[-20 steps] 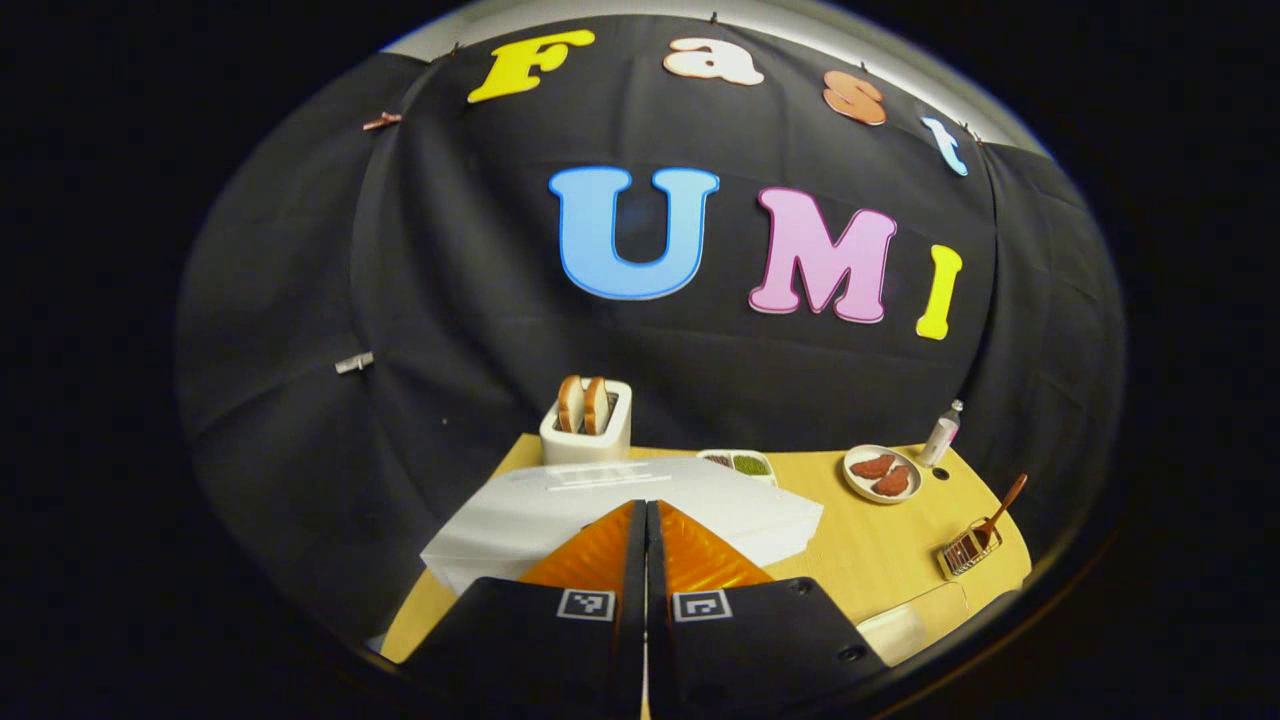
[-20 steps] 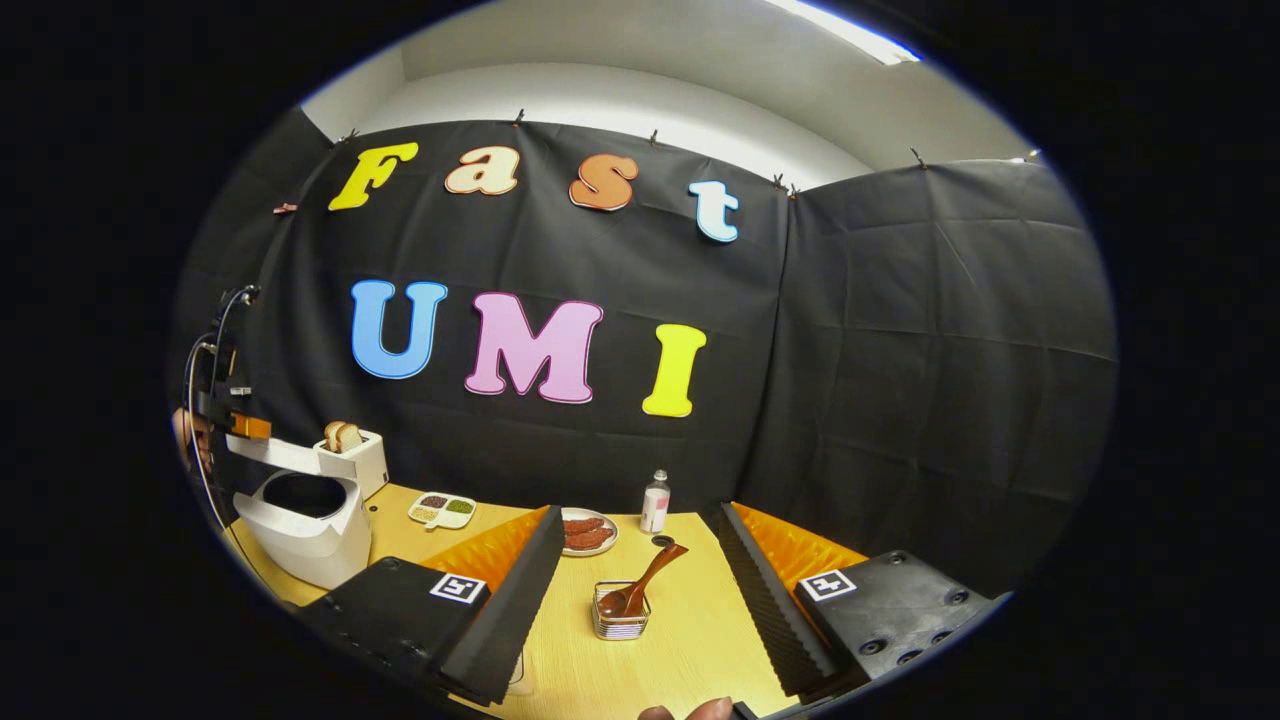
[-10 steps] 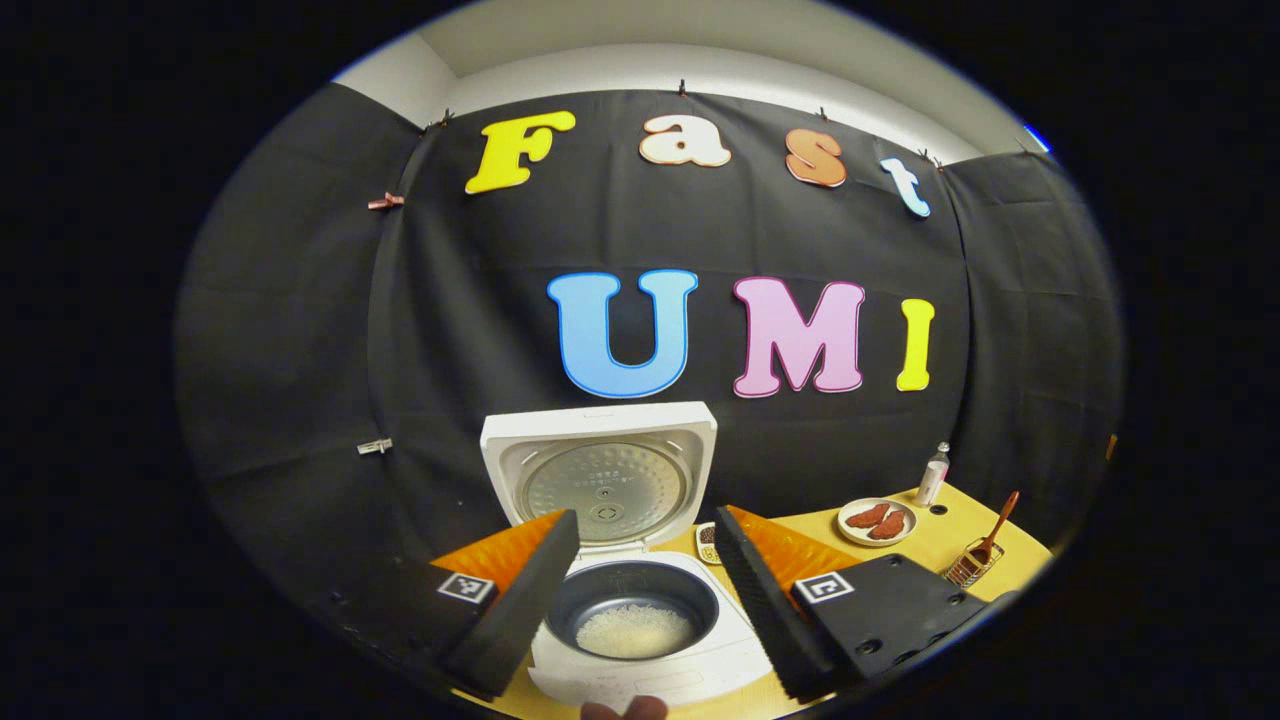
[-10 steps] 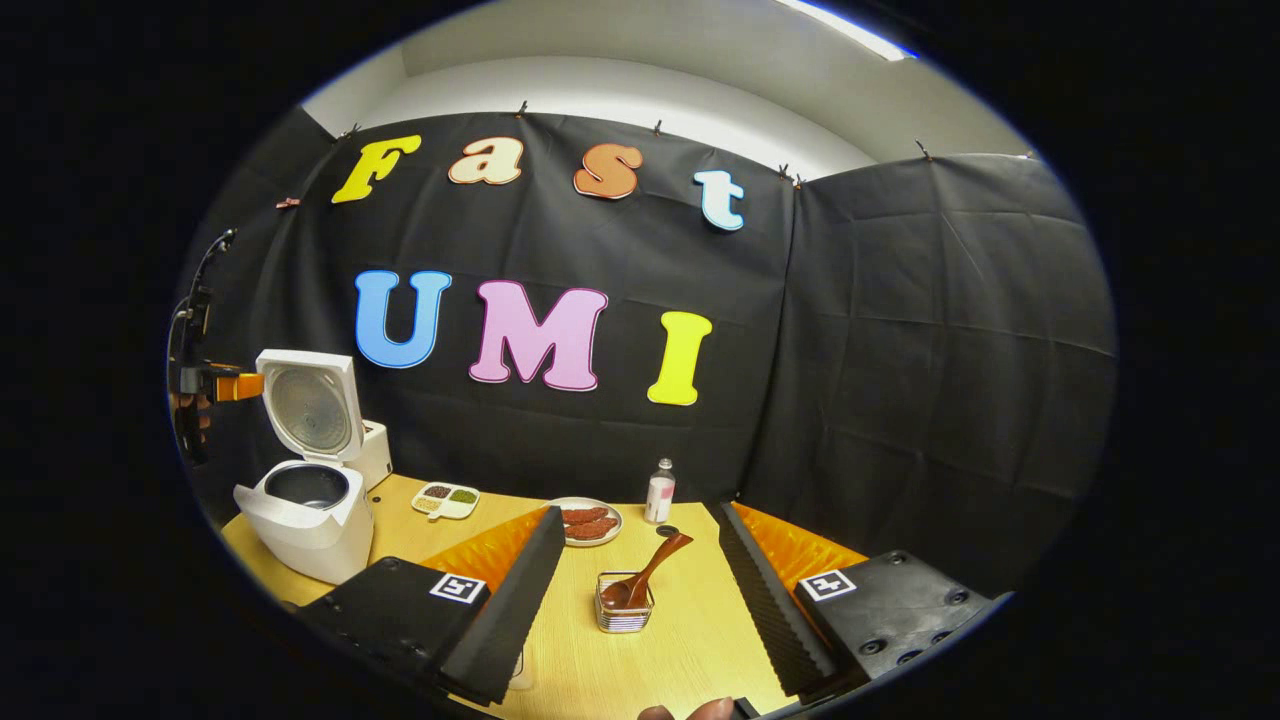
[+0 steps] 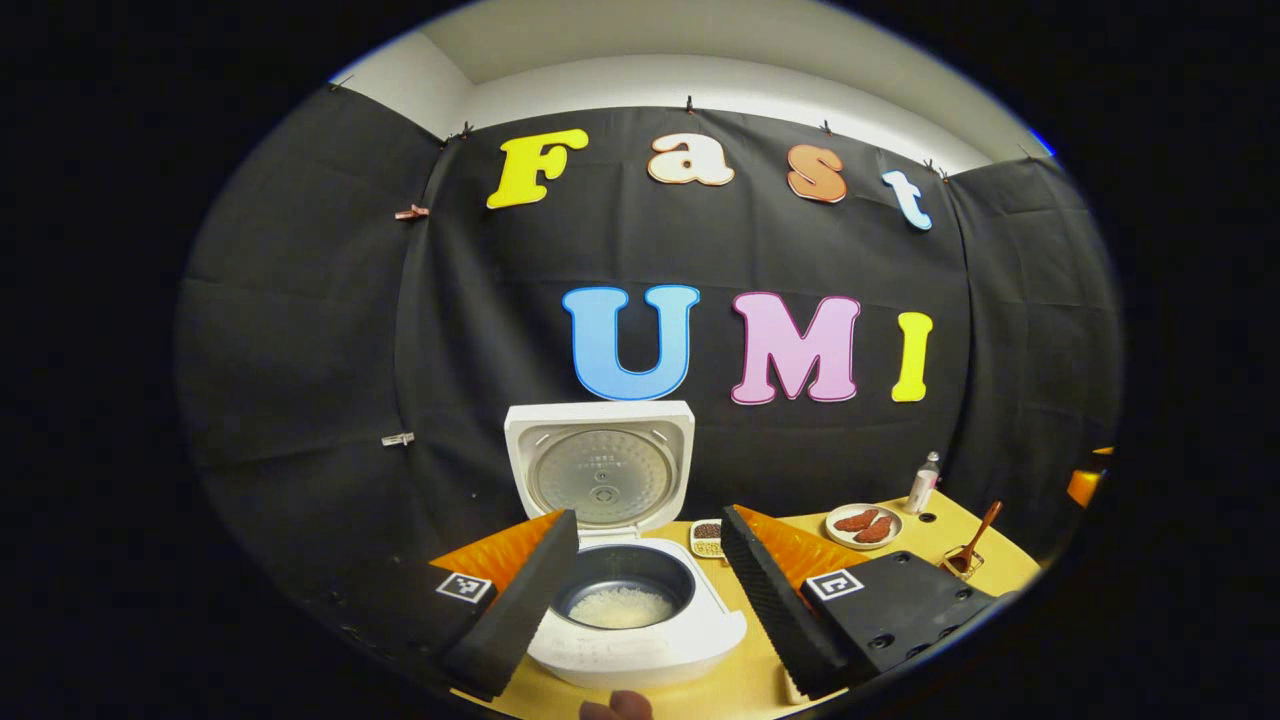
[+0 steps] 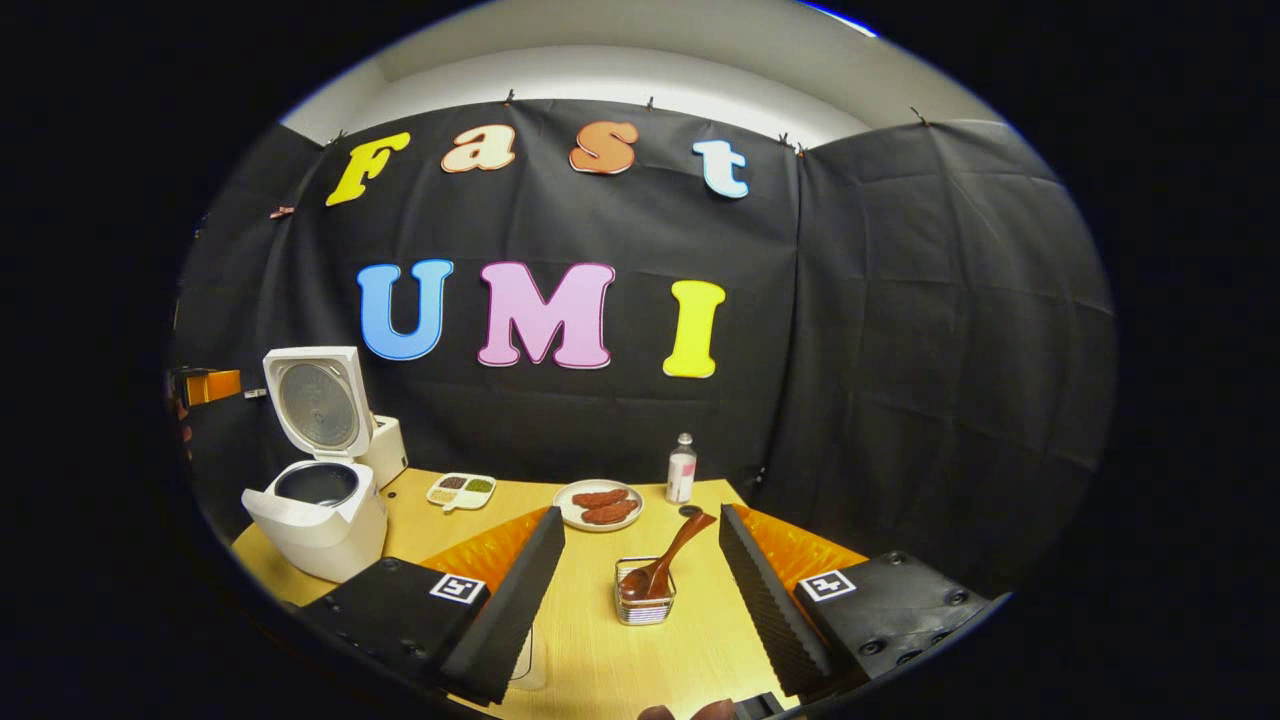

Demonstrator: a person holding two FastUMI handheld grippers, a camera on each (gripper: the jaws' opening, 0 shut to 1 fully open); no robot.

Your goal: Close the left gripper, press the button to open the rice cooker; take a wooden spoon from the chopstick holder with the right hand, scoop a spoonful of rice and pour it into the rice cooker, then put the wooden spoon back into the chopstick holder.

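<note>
White rice cooker lid's up, button step done; my left claw is spread above it. Right claw spread, lined on brown wooden spoon in wire chopstick holder on tabletop. Next I advance and pinch the handle.

No legible text, labels or numbers anywhere.

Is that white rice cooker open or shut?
Open. The rice cooker has its lid standing upright, and white rice shows in the pot.
</note>
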